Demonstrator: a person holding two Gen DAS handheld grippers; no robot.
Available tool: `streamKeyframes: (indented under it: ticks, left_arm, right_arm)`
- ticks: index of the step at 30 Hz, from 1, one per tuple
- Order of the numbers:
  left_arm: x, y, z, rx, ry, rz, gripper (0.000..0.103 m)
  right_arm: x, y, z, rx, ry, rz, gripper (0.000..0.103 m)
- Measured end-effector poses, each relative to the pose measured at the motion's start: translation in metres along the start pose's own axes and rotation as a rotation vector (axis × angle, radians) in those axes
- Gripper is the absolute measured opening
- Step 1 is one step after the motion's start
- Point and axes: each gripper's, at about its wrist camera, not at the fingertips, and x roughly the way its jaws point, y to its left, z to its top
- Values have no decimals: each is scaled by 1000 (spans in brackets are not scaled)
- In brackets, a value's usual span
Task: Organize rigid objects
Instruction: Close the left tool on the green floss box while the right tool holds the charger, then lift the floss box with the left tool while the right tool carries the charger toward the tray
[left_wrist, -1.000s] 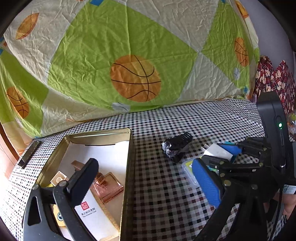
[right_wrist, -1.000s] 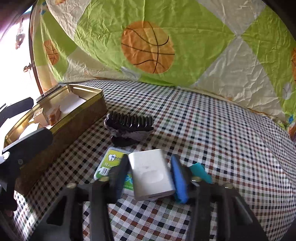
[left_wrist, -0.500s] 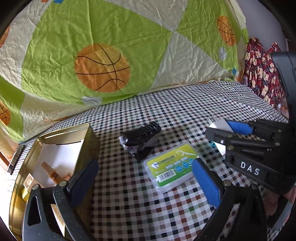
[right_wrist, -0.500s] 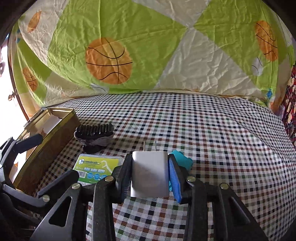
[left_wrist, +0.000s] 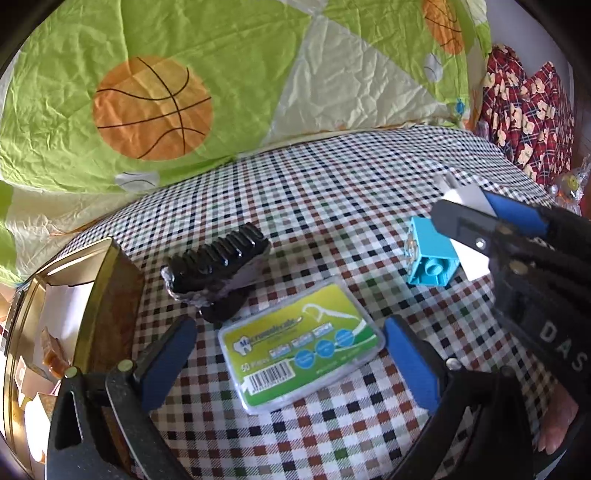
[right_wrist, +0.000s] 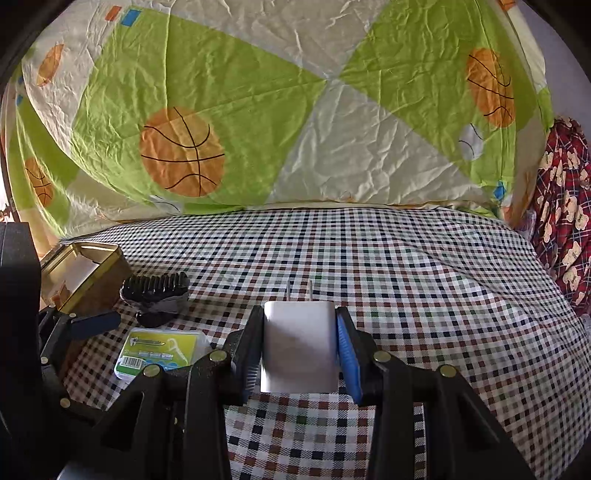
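Note:
My right gripper (right_wrist: 300, 332) is shut on a white plug charger (right_wrist: 300, 343), lifted above the checked cloth, prongs pointing away; in the left wrist view the right gripper (left_wrist: 476, 210) shows at right with the white charger (left_wrist: 469, 195). My left gripper (left_wrist: 291, 354) is open, its fingers straddling a green floss-pick box (left_wrist: 301, 347) that lies flat on the cloth. A black hair clip (left_wrist: 218, 266) rests just beyond the box. A blue toy brick (left_wrist: 430, 264) lies to the right, under the right gripper. The floss-pick box (right_wrist: 159, 350) and hair clip (right_wrist: 157, 295) also show at left in the right wrist view.
An open gold tin (left_wrist: 96, 295) with a white card and small items inside stands at the left, close to my left finger. A green and cream basketball quilt (left_wrist: 177, 92) rises behind the checked cloth (left_wrist: 332, 192). A red patterned fabric (left_wrist: 524, 110) sits at far right.
My left gripper moved right from over the tin and sank down to the floss-pick box. My right gripper lifted the charger off the cloth and swung right, uncovering the blue brick.

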Motion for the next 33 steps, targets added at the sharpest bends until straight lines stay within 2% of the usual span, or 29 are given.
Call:
streamKeyframes:
  ticks: [2,3,6,14,24,33]
  left_arm:
    - [4,2,1,-14,15,-16,100]
    - [7,4,2,-19,26,-36,92]
    - [9,8,1,-41,38,-73,92]
    - [2,18,-3,-79,6,-118,92]
    - [-15,24,-5,-96,-88,-76,92]
    - [-25,32,-7,-132,-142,-56,92]
  right_arm:
    - [-3,-1,0,-3,-8,15,40]
    - [-3,1,0,-11,-7,20,40]
    - [-2,2,0,-17,3,20,40]
    - [-4,-2,1,5,-8,28,40]
    - [-11,0,0,3,-42,23,40]
    - [-16,6,-1,-8,-58,27,40]
